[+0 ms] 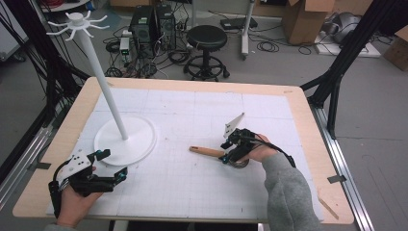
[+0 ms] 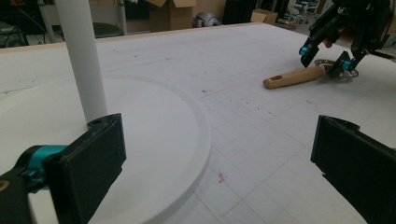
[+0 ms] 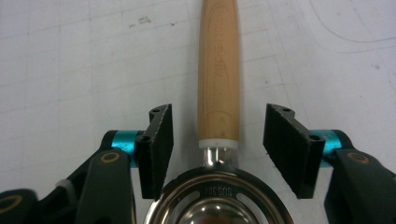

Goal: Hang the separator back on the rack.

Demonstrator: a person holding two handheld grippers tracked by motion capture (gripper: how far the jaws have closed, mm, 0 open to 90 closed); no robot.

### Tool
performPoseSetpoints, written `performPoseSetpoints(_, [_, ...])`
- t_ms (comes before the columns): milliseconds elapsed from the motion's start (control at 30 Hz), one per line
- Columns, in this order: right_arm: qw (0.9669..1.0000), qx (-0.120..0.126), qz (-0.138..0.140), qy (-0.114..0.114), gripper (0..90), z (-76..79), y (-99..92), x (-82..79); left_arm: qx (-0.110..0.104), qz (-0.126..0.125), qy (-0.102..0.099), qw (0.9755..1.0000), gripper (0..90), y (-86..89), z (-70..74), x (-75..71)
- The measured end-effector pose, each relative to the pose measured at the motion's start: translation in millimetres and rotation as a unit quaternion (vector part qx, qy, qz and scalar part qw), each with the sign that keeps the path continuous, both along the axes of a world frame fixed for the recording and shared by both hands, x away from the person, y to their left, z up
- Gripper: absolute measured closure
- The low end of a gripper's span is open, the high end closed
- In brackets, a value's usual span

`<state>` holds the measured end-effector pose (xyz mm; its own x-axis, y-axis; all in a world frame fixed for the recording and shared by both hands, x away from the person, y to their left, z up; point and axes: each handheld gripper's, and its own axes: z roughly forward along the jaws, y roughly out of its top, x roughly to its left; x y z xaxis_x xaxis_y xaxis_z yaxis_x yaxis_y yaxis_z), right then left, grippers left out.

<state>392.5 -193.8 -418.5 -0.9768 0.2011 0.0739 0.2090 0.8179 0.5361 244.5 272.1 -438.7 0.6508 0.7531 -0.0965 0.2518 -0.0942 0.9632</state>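
Right tool (image 1: 230,153) sits low over a ladle (image 3: 217,93) lying flat on the white gridded surface (image 1: 202,187), right of centre. In the right gripper view its two pads (image 3: 161,140) straddle the wooden handle just above the metal collar — gaps visible on both sides, so no contact: jaws part-spread, not pinching. The steel bowl (image 3: 219,200) (stamped rim, lower edge cut off by the frame) lies under the tool body, between the jaw arms. Handle points away from the tool; in the high view it runs left toward the stand base (image 1: 126,137). Left tool (image 1: 113,166) rests at the near-left of the surface, jaws spread wide, nothing between them; one pad (image 2: 88,163) is over the rim of the stand's round white base. White pole (image 2: 81,60) rises from that base — hook arms at its top, seen in the high view.
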Motion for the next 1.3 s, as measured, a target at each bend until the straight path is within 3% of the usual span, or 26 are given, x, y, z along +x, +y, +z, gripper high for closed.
performPoseSetpoints(533, [0.9998,-0.021,0.003,-0.004,55.2,-3.6,0.3,-0.2,0.000,0.000,0.001,1.0000,3.7,0.4,-0.4,0.1])
performPoseSetpoints(1067, [0.9995,-0.030,0.001,-0.014,60.0,-3.5,0.9,-2.0,0.000,0.002,0.003,1.0000,3.7,1.1,-0.6,-0.1])
performPoseSetpoints(1300, [0.9994,-0.032,0.003,-0.016,67.5,-3.0,1.1,-4.5,0.001,0.001,0.003,1.0000,3.7,1.2,-0.6,0.0])
